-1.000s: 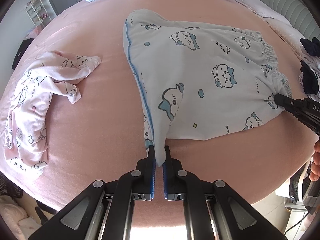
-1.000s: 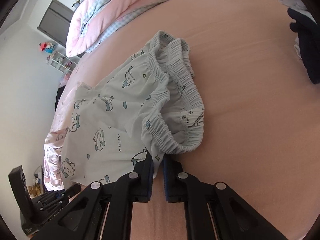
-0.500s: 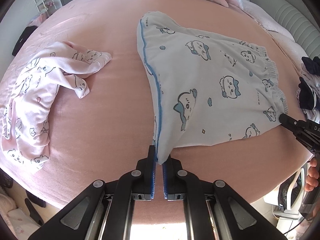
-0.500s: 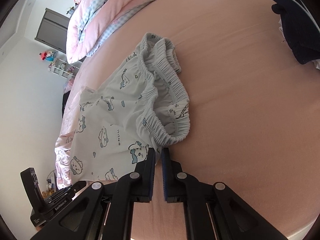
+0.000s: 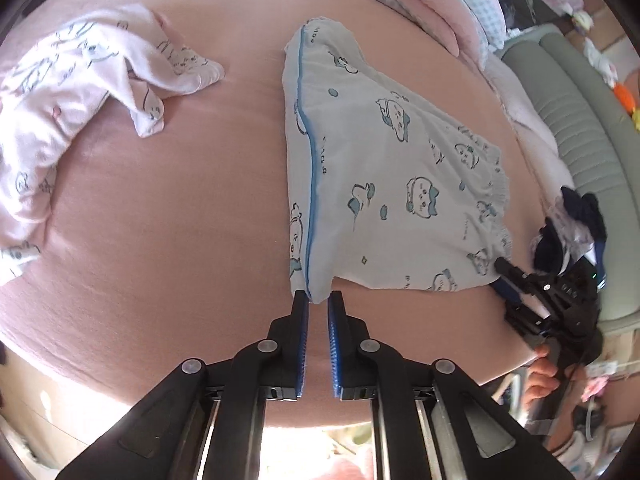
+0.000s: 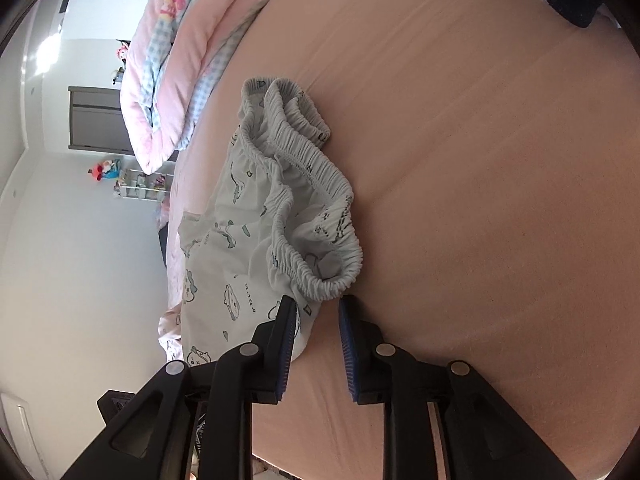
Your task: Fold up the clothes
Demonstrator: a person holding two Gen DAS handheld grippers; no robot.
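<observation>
White shorts (image 5: 380,184) with blue cartoon animals and a blue side stripe lie spread on the pink bed sheet (image 5: 180,220). My left gripper (image 5: 318,300) is at their near hem corner. Its jaws are opening, and the corner tip sits loose between them. In the right wrist view the ruffled elastic waistband (image 6: 312,168) of the shorts (image 6: 240,272) bunches up just ahead of my right gripper (image 6: 317,306). Those jaws are opening too, with the waistband's end in the gap and free of the right pad. The right gripper (image 5: 500,266) also shows at the shorts' right corner.
A crumpled pink printed garment (image 5: 80,80) lies at the left of the bed. Dark clothes (image 5: 576,220) sit at the right edge, near a grey-green padded headboard (image 5: 580,112). A pink and blue quilt (image 5: 420,0) is heaped at the far side. A hand (image 5: 540,376) holds the right gripper.
Both grippers were shut on the shorts and their jaws have now parted. The left gripper has swung and rolled, and the hem corner has come down onto the sheet.
</observation>
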